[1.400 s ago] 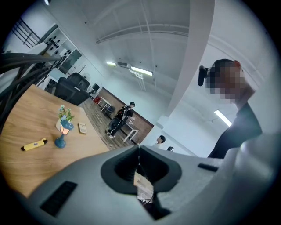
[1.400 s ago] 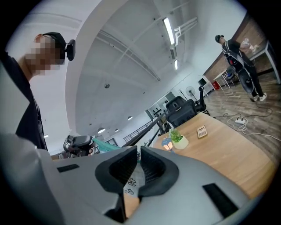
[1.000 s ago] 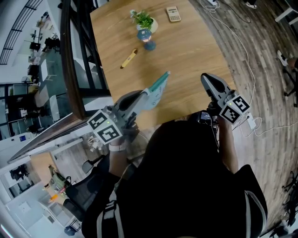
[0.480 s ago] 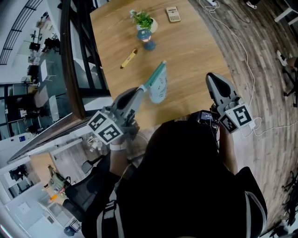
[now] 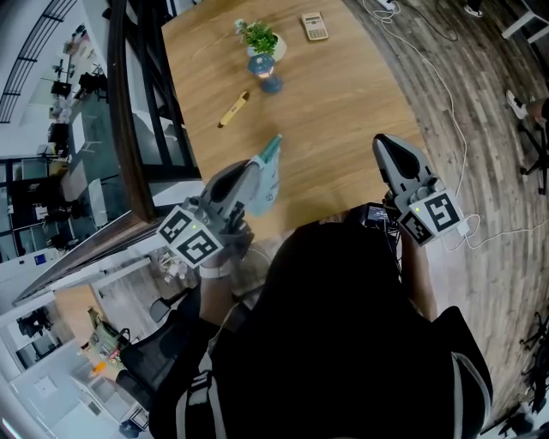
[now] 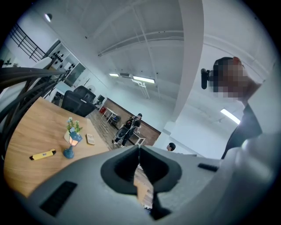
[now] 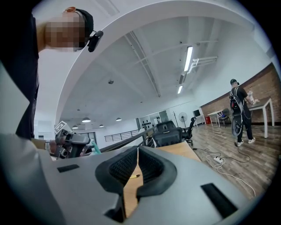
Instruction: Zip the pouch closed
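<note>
The teal pouch (image 5: 268, 176) hangs above the near part of the wooden table (image 5: 343, 103), pinched at one end by my left gripper (image 5: 254, 165), whose jaws are shut on it. In the left gripper view the jaws (image 6: 138, 148) meet in a closed line and the pouch is hidden behind them. To the right, my right gripper (image 5: 383, 141) is apart from the pouch, shut and holding nothing. In the right gripper view its jaws (image 7: 138, 149) touch, and the left gripper (image 7: 70, 140) shows at the left with a sliver of the teal pouch (image 7: 95, 150).
At the table's far end are a small potted plant (image 5: 264, 39), a blue lamp-shaped ornament (image 5: 268, 74), a calculator (image 5: 314, 26) and a yellow marker (image 5: 234, 109). A dark railing (image 5: 129, 111) runs along the table's left. Cables (image 5: 446, 94) lie on the floor at the right.
The pouch has swung down and left, from sticking out up-right to hanging close by the left gripper's tip. The right gripper rose slightly and rolled.
</note>
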`<state>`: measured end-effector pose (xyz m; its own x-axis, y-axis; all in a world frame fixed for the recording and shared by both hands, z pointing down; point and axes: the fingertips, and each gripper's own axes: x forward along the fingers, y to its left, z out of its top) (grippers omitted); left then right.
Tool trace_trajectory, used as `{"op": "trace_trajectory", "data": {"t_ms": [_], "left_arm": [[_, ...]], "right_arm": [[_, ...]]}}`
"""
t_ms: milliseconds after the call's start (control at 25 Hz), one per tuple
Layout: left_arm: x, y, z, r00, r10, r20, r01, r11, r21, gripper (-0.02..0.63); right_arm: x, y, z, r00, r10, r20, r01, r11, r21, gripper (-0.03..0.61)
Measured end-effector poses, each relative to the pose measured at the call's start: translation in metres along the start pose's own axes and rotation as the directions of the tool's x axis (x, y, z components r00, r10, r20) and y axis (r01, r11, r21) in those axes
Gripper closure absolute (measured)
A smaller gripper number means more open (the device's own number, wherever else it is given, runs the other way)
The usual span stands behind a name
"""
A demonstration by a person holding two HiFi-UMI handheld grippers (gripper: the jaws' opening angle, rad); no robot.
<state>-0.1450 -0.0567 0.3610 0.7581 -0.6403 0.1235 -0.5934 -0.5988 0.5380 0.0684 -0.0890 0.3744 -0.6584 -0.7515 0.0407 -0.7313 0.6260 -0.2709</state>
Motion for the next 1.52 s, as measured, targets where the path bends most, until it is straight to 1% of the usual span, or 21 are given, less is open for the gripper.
{"op": "trace_trajectory", "data": {"t_ms": [240,400,640,840,960,1040,1160,1240,1360,1520], "left_arm": [[0.0,0.001,0.001,1.0,0.002,0.006,-0.002,1.0,0.004,0.604],[0.001,0.001,0.004,1.0,-0.001,0.015,0.001,1.0,0.003,0.604],[0.002,0.005,0.004,1.0,-0.004,0.025,0.004,1.0,0.007,0.604],[-0.003,0.009,0.01,0.999,0.014,0.035,-0.016,0.999,0.033,0.603],[0.001,0.007,0.015,0.999,0.027,0.035,-0.029,0.998,0.057,0.603],[0.008,0.006,0.019,0.999,0.038,0.037,-0.042,0.995,0.094,0.604],[0.015,0.008,0.02,0.998,0.049,0.027,-0.053,0.986,0.157,0.604],[0.018,0.011,0.02,0.999,0.047,0.018,-0.049,0.981,0.189,0.604],[0.024,0.012,0.022,0.999,0.036,0.019,-0.039,0.976,0.215,0.604],[0.042,0.002,0.023,0.999,0.026,0.02,-0.03,0.97,0.24,0.604]], "right_arm": [[0.001,-0.001,-0.001,1.0,-0.009,-0.009,0.009,1.0,0.009,0.558],[0.002,0.0,0.0,1.0,-0.003,-0.003,0.002,1.0,-0.003,0.558],[0.001,-0.005,-0.003,1.0,-0.018,0.0,0.018,0.999,-0.032,0.558],[-0.002,-0.007,-0.004,0.999,-0.041,0.011,0.041,0.997,-0.06,0.558],[-0.009,-0.008,0.002,0.999,-0.051,0.005,0.051,0.998,-0.045,0.56],[-0.015,-0.013,0.008,0.997,-0.076,0.003,0.076,0.996,-0.055,0.56],[-0.024,-0.025,0.014,0.99,-0.134,0.036,0.137,0.984,-0.114,0.56],[-0.028,-0.028,0.015,0.986,-0.158,0.049,0.163,0.98,-0.112,0.561],[-0.04,-0.033,0.016,0.976,-0.207,0.067,0.213,0.972,-0.097,0.561],[-0.068,-0.048,0.024,0.955,-0.275,0.111,0.287,0.951,-0.117,0.561]]}}
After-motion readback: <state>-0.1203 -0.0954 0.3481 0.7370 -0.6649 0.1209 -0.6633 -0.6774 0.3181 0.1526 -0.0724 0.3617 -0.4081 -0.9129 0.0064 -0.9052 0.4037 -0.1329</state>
